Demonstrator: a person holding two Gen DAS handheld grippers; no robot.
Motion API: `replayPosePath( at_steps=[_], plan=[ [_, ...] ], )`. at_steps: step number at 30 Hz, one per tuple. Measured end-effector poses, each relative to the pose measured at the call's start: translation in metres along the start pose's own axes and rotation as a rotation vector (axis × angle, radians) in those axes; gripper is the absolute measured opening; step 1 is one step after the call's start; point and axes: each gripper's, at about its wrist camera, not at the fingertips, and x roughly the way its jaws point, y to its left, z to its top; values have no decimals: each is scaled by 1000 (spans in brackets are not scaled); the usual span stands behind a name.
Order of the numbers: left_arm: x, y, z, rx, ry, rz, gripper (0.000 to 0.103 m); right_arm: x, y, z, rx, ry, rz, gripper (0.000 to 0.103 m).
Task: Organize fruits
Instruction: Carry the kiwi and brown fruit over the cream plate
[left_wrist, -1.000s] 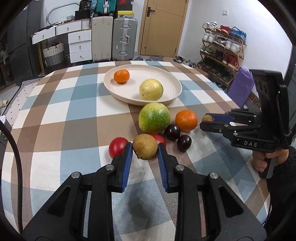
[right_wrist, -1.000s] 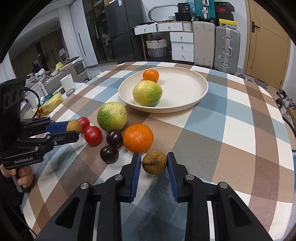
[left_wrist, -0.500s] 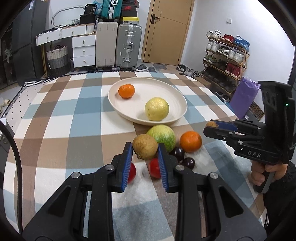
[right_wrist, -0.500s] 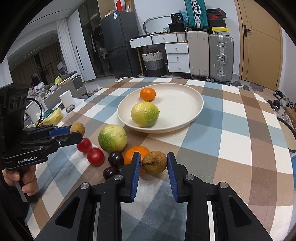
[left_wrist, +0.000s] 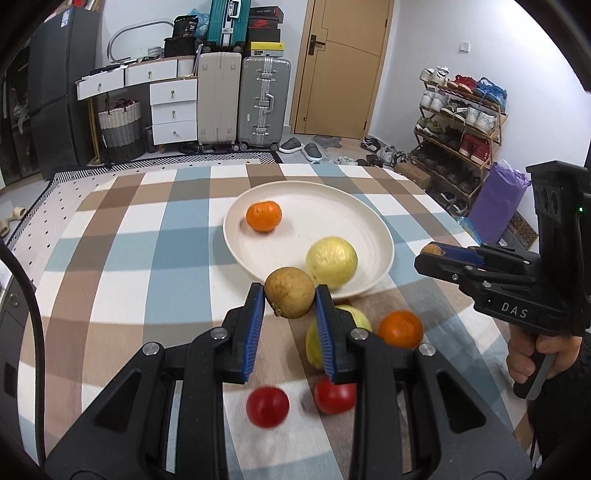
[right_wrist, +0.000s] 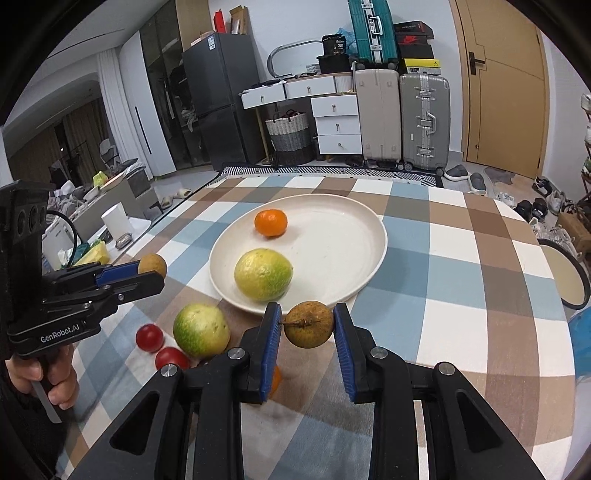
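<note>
My left gripper is shut on a brown round fruit and holds it above the table, near the white plate's front rim. My right gripper is shut on a second brown fruit with a stem, also lifted near the plate. The plate holds a small orange and a yellow-green citrus. On the cloth lie a green-yellow fruit, an orange and two red tomatoes.
The checked tablecloth covers the table. Past its far edge stand suitcases, white drawers and a shoe rack. The right gripper's body is at the right of the left wrist view.
Both grippers have lifted their brown fruits off the cloth and moved forward toward the plate. The other fruits stay where they lay.
</note>
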Motion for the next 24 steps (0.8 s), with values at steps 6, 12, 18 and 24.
replayPosePath(
  at_steps=[6, 12, 18, 24],
  plan=[
    [16, 3, 13, 6, 0, 7, 25, 11, -4, 9, 13, -1, -3, 30],
    [34, 7, 23, 10, 18, 15, 25, 23, -8, 15, 25, 5, -3, 30],
    [50, 11, 28, 9, 34, 15, 25, 30, -13, 18, 31, 9, -1, 30],
    [65, 12, 29, 17, 54, 23, 25, 40, -15, 22, 30, 22, 1, 30]
  ],
)
